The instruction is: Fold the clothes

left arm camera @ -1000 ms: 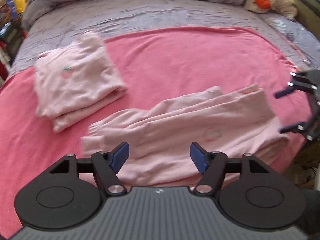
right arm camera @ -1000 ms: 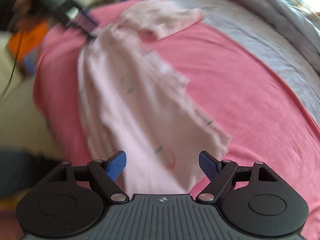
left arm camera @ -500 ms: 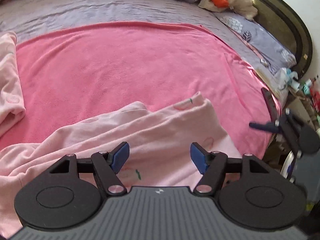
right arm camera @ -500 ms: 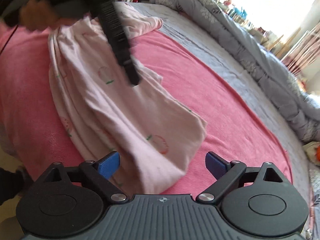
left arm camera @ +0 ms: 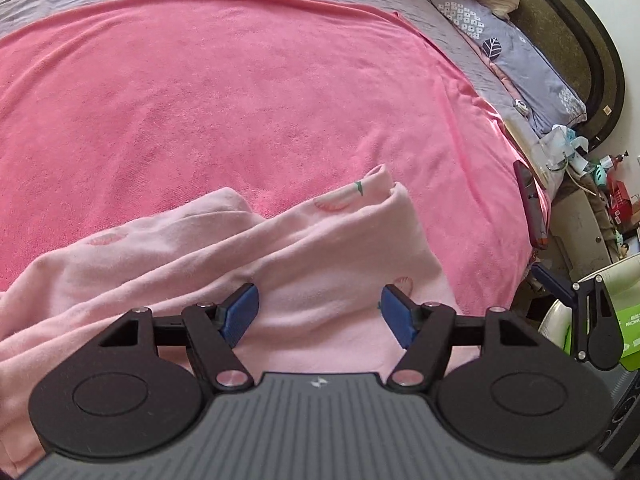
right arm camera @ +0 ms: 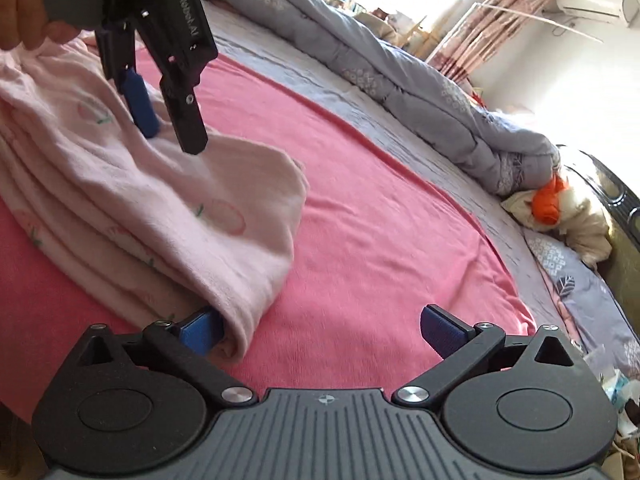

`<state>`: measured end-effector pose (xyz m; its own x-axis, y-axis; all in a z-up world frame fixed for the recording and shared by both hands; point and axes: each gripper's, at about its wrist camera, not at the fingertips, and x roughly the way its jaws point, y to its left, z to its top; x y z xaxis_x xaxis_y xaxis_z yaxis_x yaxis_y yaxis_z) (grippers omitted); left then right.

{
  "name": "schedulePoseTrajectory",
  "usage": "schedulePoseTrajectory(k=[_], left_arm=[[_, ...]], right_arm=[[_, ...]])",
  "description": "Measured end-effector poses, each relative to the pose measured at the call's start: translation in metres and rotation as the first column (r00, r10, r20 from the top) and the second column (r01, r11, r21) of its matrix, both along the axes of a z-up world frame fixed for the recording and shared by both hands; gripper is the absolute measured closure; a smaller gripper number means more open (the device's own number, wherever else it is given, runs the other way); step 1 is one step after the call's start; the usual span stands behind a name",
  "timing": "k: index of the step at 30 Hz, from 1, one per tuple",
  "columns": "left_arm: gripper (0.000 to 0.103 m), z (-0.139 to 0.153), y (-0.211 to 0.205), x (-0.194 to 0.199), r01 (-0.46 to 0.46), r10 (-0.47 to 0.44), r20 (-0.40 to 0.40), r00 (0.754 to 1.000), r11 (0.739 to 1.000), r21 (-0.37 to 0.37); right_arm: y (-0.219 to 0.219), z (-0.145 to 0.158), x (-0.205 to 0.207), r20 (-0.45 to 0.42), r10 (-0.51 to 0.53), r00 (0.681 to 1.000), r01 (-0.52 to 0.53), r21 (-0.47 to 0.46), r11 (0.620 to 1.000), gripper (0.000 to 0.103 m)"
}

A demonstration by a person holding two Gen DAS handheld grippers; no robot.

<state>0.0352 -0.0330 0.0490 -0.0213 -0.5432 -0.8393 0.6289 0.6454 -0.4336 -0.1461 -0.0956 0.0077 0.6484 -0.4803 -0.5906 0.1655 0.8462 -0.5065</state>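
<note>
Both claws gape wide, gripping nothing: left claw [left arm camera: 319, 312] poised over the pink garment [left arm camera: 224, 264], right claw [right arm camera: 320, 326] at its folded edge.

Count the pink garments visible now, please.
1: a light pink garment lying on the pink blanket, beneath the left tool and beside the right tool. Others may be out of frame.
</note>
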Motion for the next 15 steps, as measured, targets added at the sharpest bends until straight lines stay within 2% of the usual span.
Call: schedulePoseTrajectory(k=[2, 6, 12, 15], left_arm=[[0.033, 0.004, -0.005, -0.003, 0.034, -0.034, 0.006, 0.999, 0.999, 0.004], [0.032, 0.008, -0.025, -0.006, 0.097, -0.097, 0.001, 0.995, 0.994, -0.042], [0.03, -0.003, -0.06, -0.001, 0.13, -0.13, 0.01, 0.991, 0.99, -0.06], [0.03, -0.006, -0.066, 0.002, 0.119, -0.118, 0.018, 0.993, 0.991, -0.059]], right_arm=[[0.009, -0.001, -0.001, 0.046, 0.029, 0.998, -0.029, -0.006, 1.0, 0.0], [0.024, -0.007, 0.004, 0.144, 0.065, 0.987, -0.059, -0.043, 0.997, 0.0], [0.023, -0.03, 0.032, 0.243, 0.048, 0.969, -0.027, -0.09, 0.996, 0.0], [0.013, -0.035, 0.021, 0.259, 0.001, 0.966, 0.027, -0.104, 0.994, 0.0]])
